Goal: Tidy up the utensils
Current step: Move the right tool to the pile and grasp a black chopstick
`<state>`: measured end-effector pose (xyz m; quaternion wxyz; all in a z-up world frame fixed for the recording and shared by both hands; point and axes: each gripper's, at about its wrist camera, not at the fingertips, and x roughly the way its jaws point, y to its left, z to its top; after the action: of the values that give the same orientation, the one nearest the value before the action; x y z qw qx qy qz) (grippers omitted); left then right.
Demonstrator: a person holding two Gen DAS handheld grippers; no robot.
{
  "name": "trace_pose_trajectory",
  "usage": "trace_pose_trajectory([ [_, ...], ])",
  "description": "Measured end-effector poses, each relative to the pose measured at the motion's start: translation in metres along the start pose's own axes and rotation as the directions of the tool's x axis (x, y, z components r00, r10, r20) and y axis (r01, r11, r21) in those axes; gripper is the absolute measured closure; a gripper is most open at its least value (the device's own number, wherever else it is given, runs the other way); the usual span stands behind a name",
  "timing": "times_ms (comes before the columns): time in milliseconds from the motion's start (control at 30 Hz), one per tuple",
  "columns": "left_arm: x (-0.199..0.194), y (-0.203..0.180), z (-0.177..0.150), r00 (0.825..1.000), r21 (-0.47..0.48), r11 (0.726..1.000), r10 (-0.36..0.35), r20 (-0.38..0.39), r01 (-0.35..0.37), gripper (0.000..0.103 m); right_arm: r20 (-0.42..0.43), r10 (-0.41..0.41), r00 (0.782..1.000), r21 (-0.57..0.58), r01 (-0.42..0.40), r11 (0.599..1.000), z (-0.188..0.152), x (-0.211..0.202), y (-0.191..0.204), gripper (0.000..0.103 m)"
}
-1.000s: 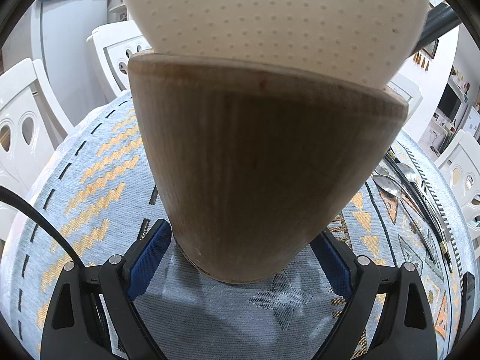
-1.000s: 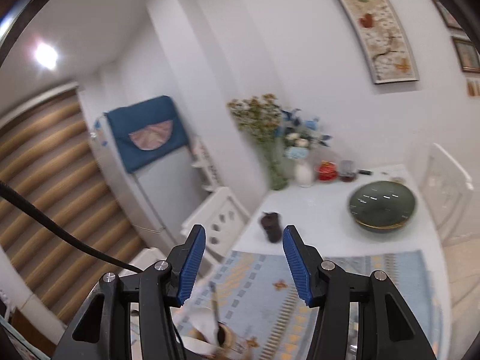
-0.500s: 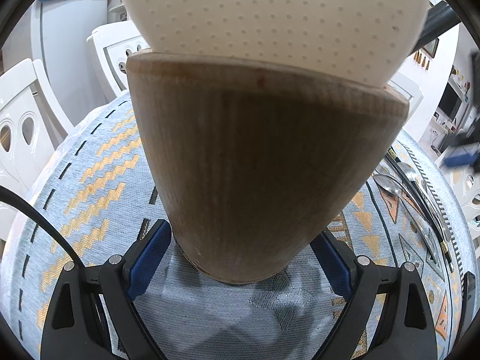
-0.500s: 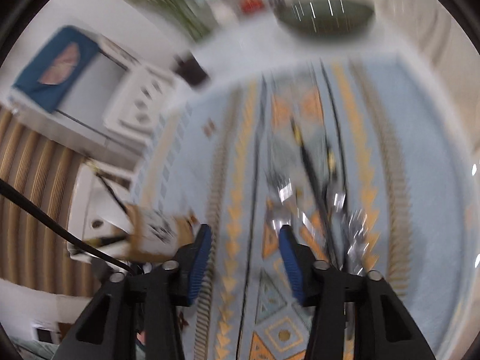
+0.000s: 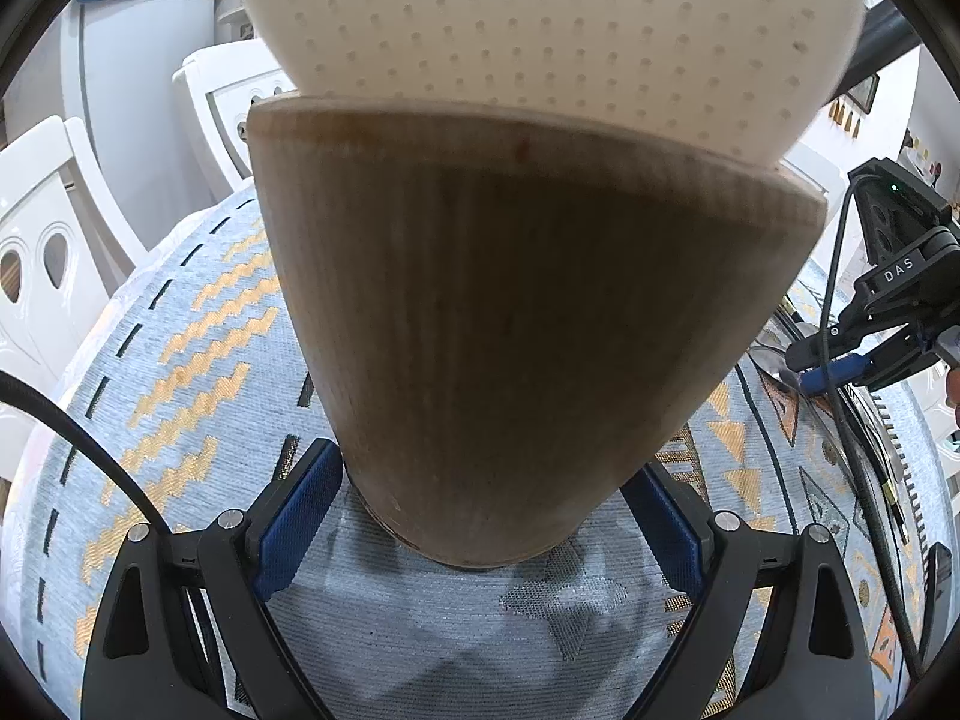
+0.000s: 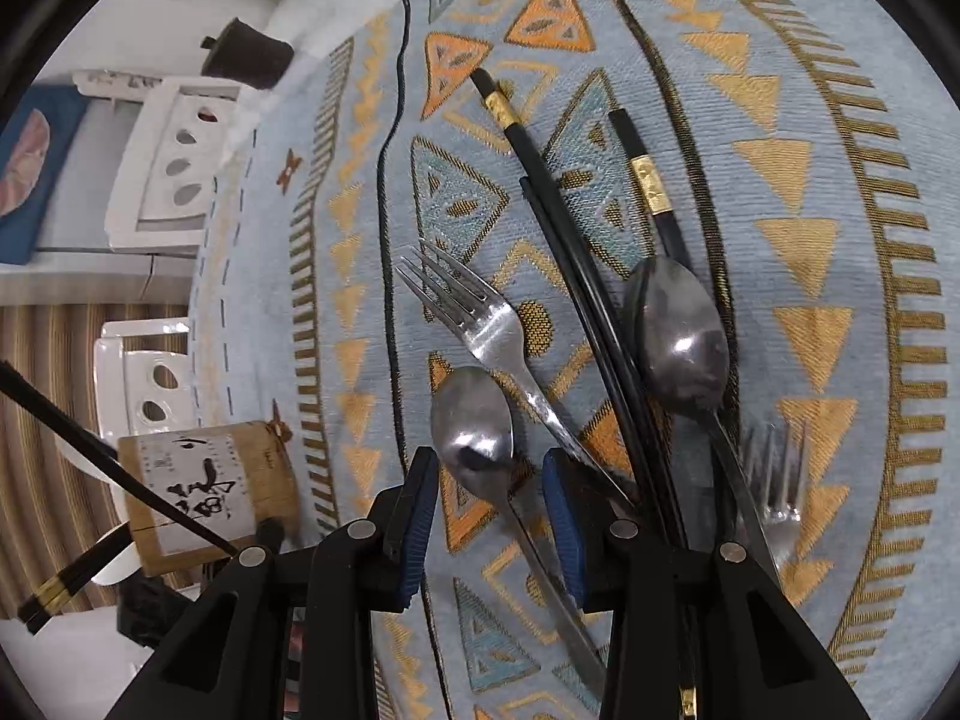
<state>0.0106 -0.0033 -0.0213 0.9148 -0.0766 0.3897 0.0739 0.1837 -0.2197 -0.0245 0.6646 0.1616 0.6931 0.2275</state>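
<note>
The wooden utensil holder is kept clamped upright on the tablecloth by the left gripper, so that the spoon, lying between the closing, not yet touching jaws of the right gripper, can be dropped in.

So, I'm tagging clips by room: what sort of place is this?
Probably a home dining area: a table under a patterned cloth, white chairs around it, forks and spoons lying loose.

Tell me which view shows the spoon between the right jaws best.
The right wrist view: the spoon lies in full on the cloth, its bowl between the closing jaws, untouched. The left wrist view is mostly filled by the wooden holder; that spoon cannot be made out there.
</note>
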Motion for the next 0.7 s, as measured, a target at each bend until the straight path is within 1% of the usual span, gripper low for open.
trace_pose_trajectory([
  [133,0.0,0.0,0.0,1.0,0.0,1.0,0.0,0.0,0.0,0.01,0.009,-0.067,0.998,-0.043,0.068,0.997,0.0,0.004,0.01,0.067],
  [167,0.0,0.0,0.0,1.0,0.0,1.0,0.0,0.0,0.0,0.01,0.016,-0.091,0.996,-0.057,0.092,0.994,-0.002,0.004,0.012,0.07],
  [200,0.0,0.0,0.0,1.0,0.0,1.0,0.0,0.0,0.0,0.01,0.026,-0.125,0.992,-0.07,0.126,0.99,-0.004,0.003,0.015,0.073],
  [233,0.0,0.0,0.0,1.0,-0.001,1.0,0.0,0.0,0.0,0.01,0.033,-0.138,0.99,-0.078,0.14,0.987,-0.004,0.003,0.018,0.078],
  [267,0.0,0.0,0.0,1.0,-0.001,1.0,-0.001,0.0,0.001,0.01,0.04,-0.129,0.991,-0.087,0.132,0.987,-0.005,0.002,0.021,0.088],
  [367,0.0,0.0,0.0,1.0,-0.001,1.0,0.0,0.0,0.0,0.01,0.058,-0.143,0.988,-0.105,0.149,0.983,-0.009,-0.002,0.031,0.095],
  [500,0.0,-0.001,0.0,1.0,-0.002,1.0,-0.001,0.0,0.001,0.01,0.052,-0.143,0.988,-0.136,0.149,0.979,-0.013,-0.002,0.046,0.095],
  [700,0.0,-0.001,0.001,1.0,-0.003,1.0,-0.003,-0.001,0.003,0.01,0.036,-0.184,0.982,-0.167,0.187,0.968,-0.01,0.011,0.06,0.095],
])
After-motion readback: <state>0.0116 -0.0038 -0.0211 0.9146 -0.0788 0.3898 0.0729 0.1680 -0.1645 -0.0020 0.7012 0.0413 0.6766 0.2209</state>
